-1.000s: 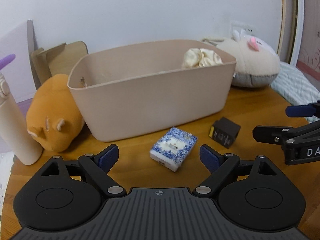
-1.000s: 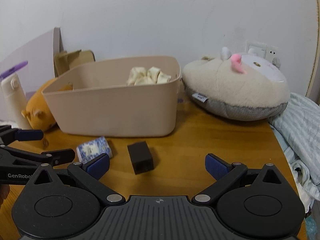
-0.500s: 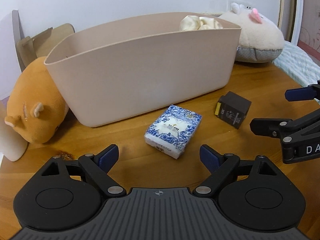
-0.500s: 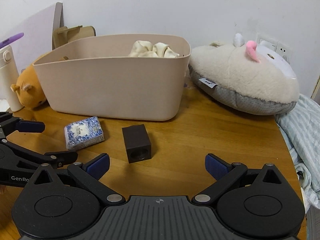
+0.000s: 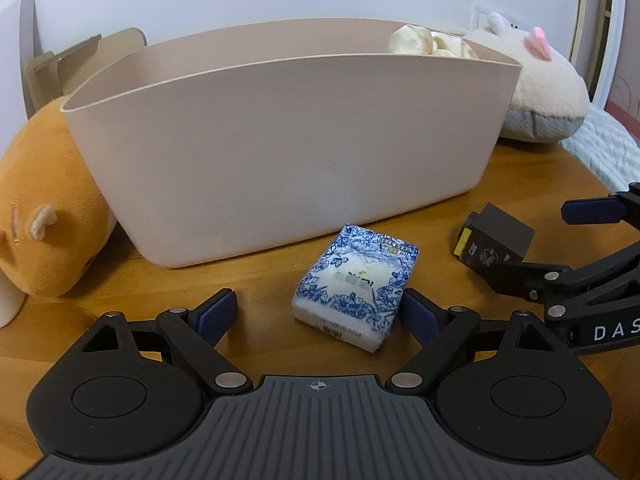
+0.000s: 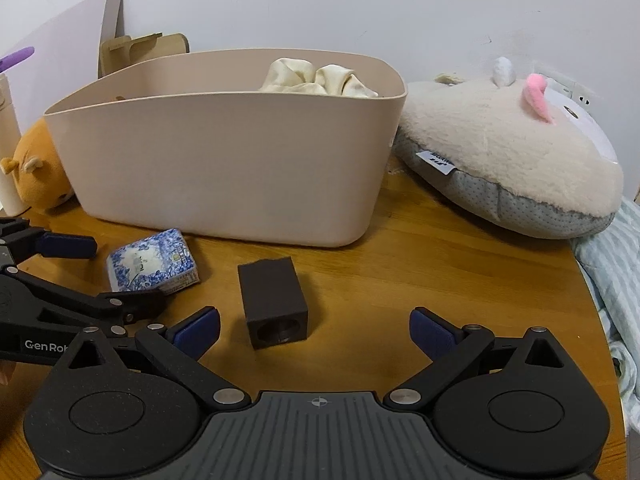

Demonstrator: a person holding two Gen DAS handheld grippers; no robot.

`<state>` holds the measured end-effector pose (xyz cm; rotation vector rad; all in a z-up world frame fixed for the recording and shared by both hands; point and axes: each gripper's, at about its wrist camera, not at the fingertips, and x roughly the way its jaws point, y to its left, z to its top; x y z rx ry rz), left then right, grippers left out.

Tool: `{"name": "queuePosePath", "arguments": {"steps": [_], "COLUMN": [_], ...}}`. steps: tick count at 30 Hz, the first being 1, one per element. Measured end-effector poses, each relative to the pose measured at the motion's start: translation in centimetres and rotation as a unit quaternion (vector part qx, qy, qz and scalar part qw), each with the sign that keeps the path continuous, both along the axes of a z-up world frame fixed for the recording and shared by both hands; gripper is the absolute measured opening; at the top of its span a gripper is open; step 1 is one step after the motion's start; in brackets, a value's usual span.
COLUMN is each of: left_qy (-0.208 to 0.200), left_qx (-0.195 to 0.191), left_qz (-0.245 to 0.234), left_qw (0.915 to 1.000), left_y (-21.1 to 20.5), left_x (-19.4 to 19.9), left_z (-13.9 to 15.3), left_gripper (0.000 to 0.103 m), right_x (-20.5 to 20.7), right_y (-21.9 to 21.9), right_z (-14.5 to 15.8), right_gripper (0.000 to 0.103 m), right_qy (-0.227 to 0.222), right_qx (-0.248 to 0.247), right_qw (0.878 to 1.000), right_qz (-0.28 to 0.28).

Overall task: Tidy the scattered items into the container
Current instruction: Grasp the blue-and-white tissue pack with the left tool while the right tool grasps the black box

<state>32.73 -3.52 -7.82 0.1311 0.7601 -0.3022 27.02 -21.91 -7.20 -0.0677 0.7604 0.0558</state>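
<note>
2 scattered items lie on the round wooden table (image 6: 460, 280) in front of the beige oval plastic tub (image 5: 288, 152): a blue-and-white floral tissue packet (image 5: 354, 286) and a small black rectangular block (image 6: 274, 306) with a round hole in its near end. Both sit close to the tub's front wall, outside it, the block just to the right of the packet. Cream crumpled fabric (image 6: 316, 80) shows above the tub's rim at its right end.

The left gripper (image 5: 316, 314) has its blue-padded fingers spread wide with the packet between them, nearer the right pad; whether that pad touches it I cannot tell. The right gripper (image 6: 314, 330) is likewise spread wide, the block lying between its fingers with neither pad touching it.

An orange plush animal (image 5: 40, 216) leans at the tub's left, and a cream plush cushion with a pink ear (image 6: 508, 156) rests at its right.
</note>
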Motion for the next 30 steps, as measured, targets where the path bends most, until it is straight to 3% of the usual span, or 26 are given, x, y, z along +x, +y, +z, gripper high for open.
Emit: {"name": "queuePosePath", "arguments": {"steps": [5,12,18,19,20,22,24,26,30], "left_qy": [-0.009,-0.019,-0.024,-0.025,-0.026,-0.026,-0.027,-0.026,-0.024], "left_qx": [-0.004,-0.005,-0.008,-0.008,-0.009,-0.008,-0.007,-0.007,-0.005], "left_qz": [-0.003,0.002,-0.006,-0.006,-0.006,-0.002,0.001,0.005,0.012], "left_qw": [0.9999,0.9998,0.9997,0.9996,0.9996,0.9996,0.9996,0.9996,0.9996], "left_y": [-0.1,-0.2,-0.6,-0.7,-0.7,-0.7,-0.6,-0.5,-0.3], "left_x": [0.4,0.3,-0.3,-0.4,-0.5,-0.7,-0.9,-0.9,-1.2], "left_z": [-0.2,-0.2,0.1,0.2,0.3,0.2,0.2,0.3,0.4], "left_gripper": [0.091,0.086,0.062,0.054,0.048,0.048,0.047,0.047,0.047], "right_x": [0.5,0.9,1.2,1.2,1.3,1.4,1.5,1.5,1.1], "right_y": [-0.3,-0.3,0.2,0.2,0.3,0.3,0.3,0.4,0.3], "right_z": [-0.1,-0.3,-0.5,-0.5,-0.5,-0.5,-0.6,-0.5,-0.4], "right_gripper": [0.101,0.090,0.078,0.078,0.075,0.065,0.041,0.029,0.029], "right_qy": [-0.003,0.004,0.013,0.013,0.012,0.014,0.018,0.017,0.016], "right_qx": [0.004,0.008,0.007,0.007,0.007,0.012,0.023,0.021,0.025], "right_qw": [1.000,1.000,1.000,1.000,1.000,1.000,1.000,1.000,0.999], "right_qz": [-0.003,0.003,0.010,0.010,0.009,0.009,0.012,0.013,0.012]}}
